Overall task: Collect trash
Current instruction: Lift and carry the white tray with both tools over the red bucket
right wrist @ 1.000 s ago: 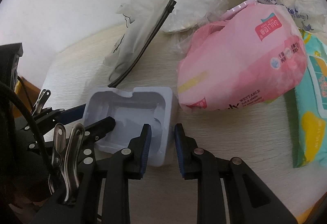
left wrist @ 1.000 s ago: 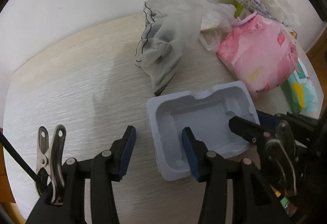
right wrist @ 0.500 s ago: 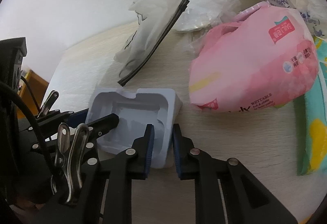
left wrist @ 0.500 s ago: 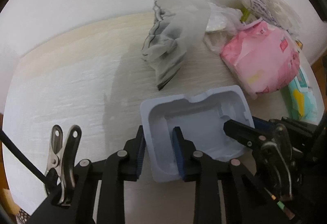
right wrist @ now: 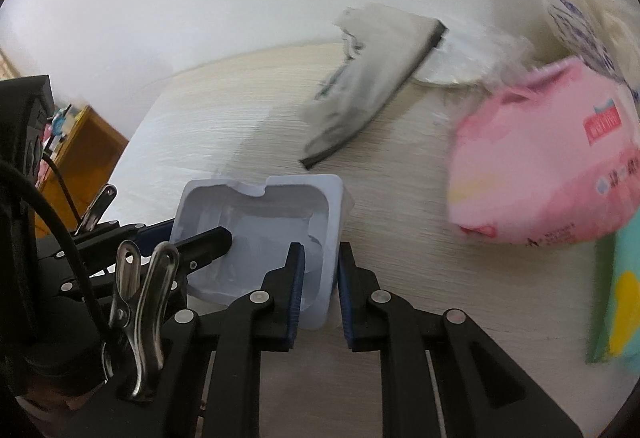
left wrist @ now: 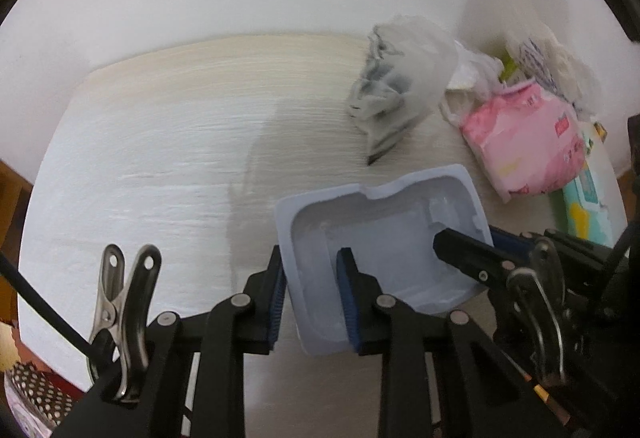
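A pale blue-grey moulded plastic tray (left wrist: 384,230) is held between both grippers over the light wood table (left wrist: 160,158). My left gripper (left wrist: 312,278) is shut on its left wall, one pad inside and one outside. My right gripper (right wrist: 322,278) is shut on the opposite wall of the same tray (right wrist: 256,214). In the left wrist view the right gripper's fingers (left wrist: 472,254) reach in from the right. In the right wrist view the left gripper's fingers (right wrist: 200,238) reach in from the left. The tray looks empty.
A crumpled translucent bag with a black zip strip (left wrist: 392,106) lies behind the tray. A pink wipes pack (left wrist: 524,142), a green pack (left wrist: 588,206) and white plastic bags (left wrist: 548,62) crowd the right back corner. A wall runs behind the table.
My left gripper has closed from wide open onto the tray's left wall. The right gripper's jaws have tightened on the other wall. Both views have pulled back from the table and shifted left.
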`<state>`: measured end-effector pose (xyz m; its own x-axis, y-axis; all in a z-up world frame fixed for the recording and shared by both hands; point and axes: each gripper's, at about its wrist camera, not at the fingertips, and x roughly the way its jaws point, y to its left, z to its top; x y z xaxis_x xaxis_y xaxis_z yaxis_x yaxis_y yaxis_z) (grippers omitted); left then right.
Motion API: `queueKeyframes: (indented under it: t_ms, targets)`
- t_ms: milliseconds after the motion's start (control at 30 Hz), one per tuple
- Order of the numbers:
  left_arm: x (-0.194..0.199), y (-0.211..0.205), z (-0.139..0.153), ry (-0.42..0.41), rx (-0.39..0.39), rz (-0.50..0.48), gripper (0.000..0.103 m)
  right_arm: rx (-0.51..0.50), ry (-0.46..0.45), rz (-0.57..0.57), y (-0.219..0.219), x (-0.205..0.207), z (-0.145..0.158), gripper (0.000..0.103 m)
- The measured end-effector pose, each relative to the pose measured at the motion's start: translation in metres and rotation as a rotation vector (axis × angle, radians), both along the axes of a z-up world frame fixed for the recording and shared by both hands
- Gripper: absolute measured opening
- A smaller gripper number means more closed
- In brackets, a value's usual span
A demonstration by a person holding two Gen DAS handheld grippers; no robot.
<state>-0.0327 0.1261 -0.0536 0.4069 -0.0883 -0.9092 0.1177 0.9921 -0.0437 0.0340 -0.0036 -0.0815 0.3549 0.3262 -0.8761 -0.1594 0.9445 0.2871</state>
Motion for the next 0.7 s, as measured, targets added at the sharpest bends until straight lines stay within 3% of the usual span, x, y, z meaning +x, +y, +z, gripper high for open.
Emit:
queueKeyframes:
  t_ms: [700]
  targets:
    - [-0.023,0.101,0.031,-0.059,-0.017,0.104,0.026,-0.005,-0.071,0.108,0.095,-0.01,0.028,0.018]
